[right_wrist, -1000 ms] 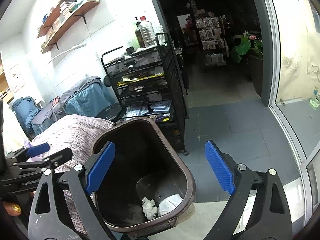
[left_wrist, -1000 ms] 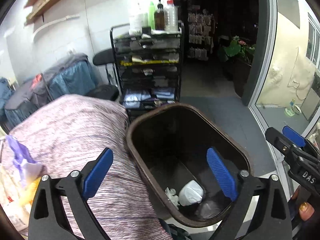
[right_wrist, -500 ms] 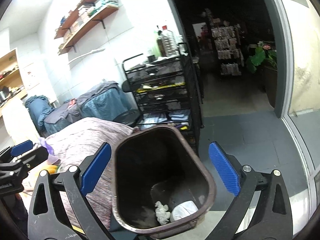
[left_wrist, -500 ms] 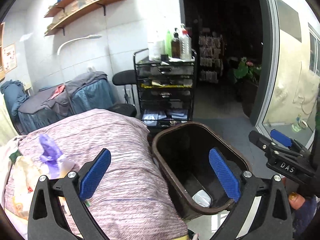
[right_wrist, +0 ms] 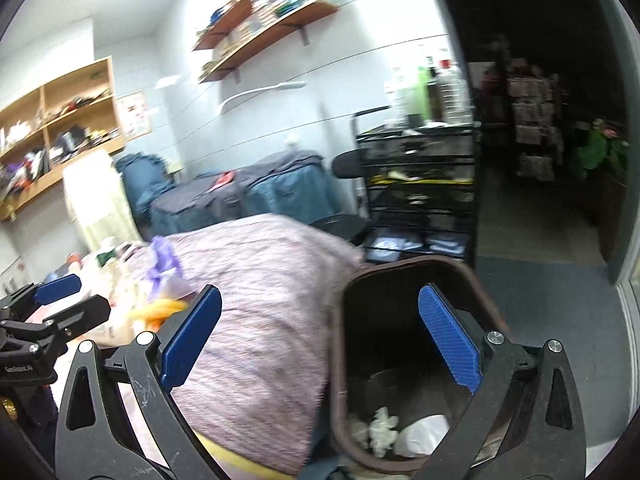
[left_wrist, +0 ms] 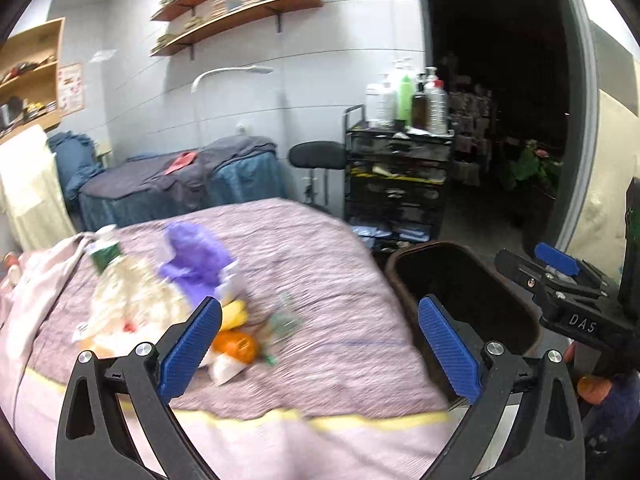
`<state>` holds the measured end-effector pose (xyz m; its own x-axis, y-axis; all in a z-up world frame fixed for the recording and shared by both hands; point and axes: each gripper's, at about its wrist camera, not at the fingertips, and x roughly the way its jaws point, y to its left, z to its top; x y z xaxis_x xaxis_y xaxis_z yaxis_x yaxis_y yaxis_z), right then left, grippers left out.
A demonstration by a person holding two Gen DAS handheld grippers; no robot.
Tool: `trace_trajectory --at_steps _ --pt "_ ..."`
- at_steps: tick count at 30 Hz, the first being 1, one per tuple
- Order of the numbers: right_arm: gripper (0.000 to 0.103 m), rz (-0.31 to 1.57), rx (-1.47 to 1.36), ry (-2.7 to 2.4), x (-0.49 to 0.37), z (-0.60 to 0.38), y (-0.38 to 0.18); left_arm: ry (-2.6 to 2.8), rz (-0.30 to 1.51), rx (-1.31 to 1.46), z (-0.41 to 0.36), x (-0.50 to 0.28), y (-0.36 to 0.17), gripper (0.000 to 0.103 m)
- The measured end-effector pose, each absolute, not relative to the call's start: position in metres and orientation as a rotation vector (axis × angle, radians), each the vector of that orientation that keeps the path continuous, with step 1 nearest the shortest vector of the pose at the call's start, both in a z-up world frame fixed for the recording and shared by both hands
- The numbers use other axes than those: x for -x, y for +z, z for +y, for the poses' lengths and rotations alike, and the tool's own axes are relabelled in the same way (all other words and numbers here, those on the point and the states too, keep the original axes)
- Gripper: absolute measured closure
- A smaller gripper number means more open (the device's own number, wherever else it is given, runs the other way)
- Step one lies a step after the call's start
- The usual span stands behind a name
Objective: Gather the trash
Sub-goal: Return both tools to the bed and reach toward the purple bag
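A heap of trash lies on the pink-purple bed cover (left_wrist: pixel 312 264): a purple glove (left_wrist: pixel 192 264), an orange piece (left_wrist: pixel 236 346), a clear bag (left_wrist: pixel 128 304) and a green-labelled bottle (left_wrist: pixel 104 252). My left gripper (left_wrist: pixel 320 344) is open and empty, with its left pad just in front of the heap. The dark brown bin (right_wrist: pixel 336 360) stands at the bed's right end and holds crumpled white paper (right_wrist: pixel 380 428). My right gripper (right_wrist: pixel 320 344) hovers open and empty, straddling the bin's near rim. Each gripper shows in the other's view: the right gripper (left_wrist: pixel 532 264) and the left gripper (right_wrist: pixel 76 300).
A black wire cart (left_wrist: pixel 396 184) topped with bottles stands behind the bin, beside a black stool (left_wrist: pixel 316 156). A second bed under blue-grey covers (left_wrist: pixel 180 184) sits by the far wall below wooden shelves (left_wrist: pixel 240 8). A dark doorway with a plant (left_wrist: pixel 532 164) opens at right.
Both views have swung left from the bin toward the bed. The trash heap has come into the left wrist view and the bin has slid right. Both grippers stay open.
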<state>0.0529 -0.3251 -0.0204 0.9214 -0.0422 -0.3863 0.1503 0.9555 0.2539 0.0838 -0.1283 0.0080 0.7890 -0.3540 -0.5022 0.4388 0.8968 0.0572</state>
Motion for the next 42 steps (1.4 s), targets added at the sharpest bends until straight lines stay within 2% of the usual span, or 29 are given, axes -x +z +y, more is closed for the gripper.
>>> trace_trajectory --at_steps 13,22,33,39,42 --pt "0.006 0.529 -0.214 0.199 -0.108 -0.226 -0.020 -0.219 0.591 -0.129 -0.006 -0.099 -0.019 0.006" --pt "0.006 0.624 0.007 0.429 -0.144 -0.148 -0.028 -0.111 0.638 -0.058 0.067 -0.111 -0.027 0.006" --pt "0.006 0.671 0.006 0.386 -0.189 -0.120 -0.027 -0.160 0.686 0.042 0.079 -0.136 -0.036 0.006" --pt "0.006 0.714 -0.015 0.304 -0.244 -0.126 -0.027 -0.182 0.651 0.001 0.070 -0.141 -0.026 0.006" --pt "0.013 0.745 -0.033 0.281 -0.274 -0.131 -0.030 -0.200 0.642 -0.027 0.066 -0.143 -0.022 0.006"
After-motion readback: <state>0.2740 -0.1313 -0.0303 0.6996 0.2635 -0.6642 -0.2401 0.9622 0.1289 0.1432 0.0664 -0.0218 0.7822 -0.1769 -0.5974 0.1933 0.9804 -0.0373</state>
